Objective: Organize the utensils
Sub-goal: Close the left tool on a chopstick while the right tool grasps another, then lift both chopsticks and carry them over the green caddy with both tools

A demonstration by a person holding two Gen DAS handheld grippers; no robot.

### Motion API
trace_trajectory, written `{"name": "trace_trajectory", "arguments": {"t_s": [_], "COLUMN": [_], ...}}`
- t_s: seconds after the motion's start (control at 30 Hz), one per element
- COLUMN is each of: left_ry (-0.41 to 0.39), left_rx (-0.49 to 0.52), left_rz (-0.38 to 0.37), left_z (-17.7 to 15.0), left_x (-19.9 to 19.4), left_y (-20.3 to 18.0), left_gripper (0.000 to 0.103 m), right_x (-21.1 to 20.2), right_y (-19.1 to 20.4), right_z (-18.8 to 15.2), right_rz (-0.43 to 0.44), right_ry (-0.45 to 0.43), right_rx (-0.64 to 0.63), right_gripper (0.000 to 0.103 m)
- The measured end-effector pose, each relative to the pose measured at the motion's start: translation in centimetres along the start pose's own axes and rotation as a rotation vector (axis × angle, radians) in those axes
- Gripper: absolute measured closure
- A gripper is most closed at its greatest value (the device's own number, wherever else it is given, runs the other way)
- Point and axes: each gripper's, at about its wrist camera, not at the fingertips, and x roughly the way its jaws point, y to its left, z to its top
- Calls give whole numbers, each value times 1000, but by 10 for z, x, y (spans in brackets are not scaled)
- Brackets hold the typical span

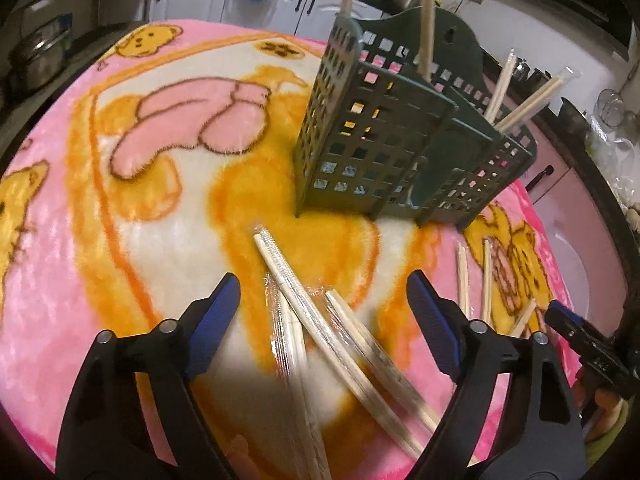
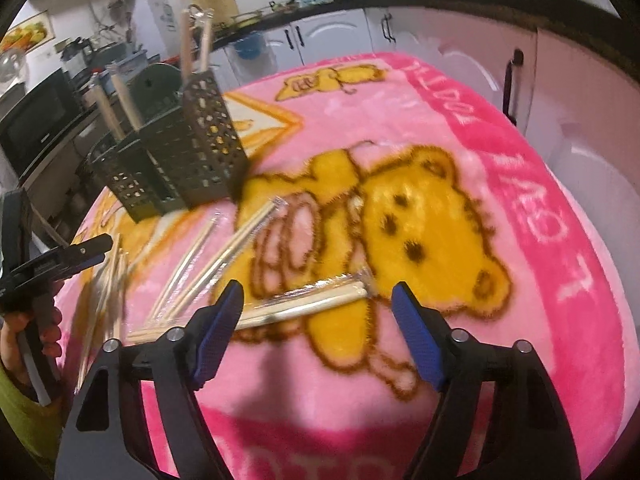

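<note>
Left gripper (image 1: 322,300) and right gripper (image 2: 318,306) both gape wide, holding nothing.
Wrapped chopsticks (image 1: 320,332) lie low centre on the pink bear blanket (image 1: 60,240); the green slotted utensil holder (image 1: 400,152) stands upper right.

Blurred chopsticks (image 2: 108,280) beside left gripper (image 2: 96,250)

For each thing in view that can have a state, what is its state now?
Left gripper: open, empty, above wrapped chopsticks.
Right gripper: open, empty.
Green holder: upright on the blanket, chopsticks standing in it.
Wrapped chopsticks: lying crossed on the blanket.
Wrapped pair: lying flat on the blanket.
Bare chopsticks: lying loose on the blanket.
</note>
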Motion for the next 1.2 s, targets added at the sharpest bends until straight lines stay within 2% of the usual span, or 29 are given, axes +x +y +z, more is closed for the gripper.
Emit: {"name": "trace_trajectory", "arguments": {"t_s": [0.13,0.23,0.3,0.37,0.47,0.5,0.63,0.67,0.83,1.0,1.2], "left_ry": [18,30,35,40,41,39,34,33,27,3,-83], "left_rx": [-16,-35,-42,-46,-54,-60,-61,-62,-69,-81,-39], "left_rz": [0,2,4,5,12,14,41,49,67,33,-42], "left_z": [5,10,13,14,18,19,23,24,28,31,41], "left_x": [7,13,16,19,23,24,28,28,29,20,-14], "left_y": [5,11,15,15,17,17,17,18,25,26,3], "left_gripper": [35,41,43,44,45,47,63,66,90,94,96], "right_x": [9,17,17,18,19,20,19,18,12,-5,-30], "right_y": [-9,-16,-17,-19,-19,-18,-16,-16,-10,2,26], "right_z": [1,1,1,2,3,4,4,5,9,18,37], "right_rz": [-1,-12,-20,-22,-14,-11,-13,-5,31,71,130], "right_ry": [24,47,43,37,30,31,13,9,-23,-87,-180], "right_rx": [35,51,47,50,44,36,25,24,4,-27,-96], "right_gripper": [40,54,59,69,89,89,100,101,102,102,102]}}
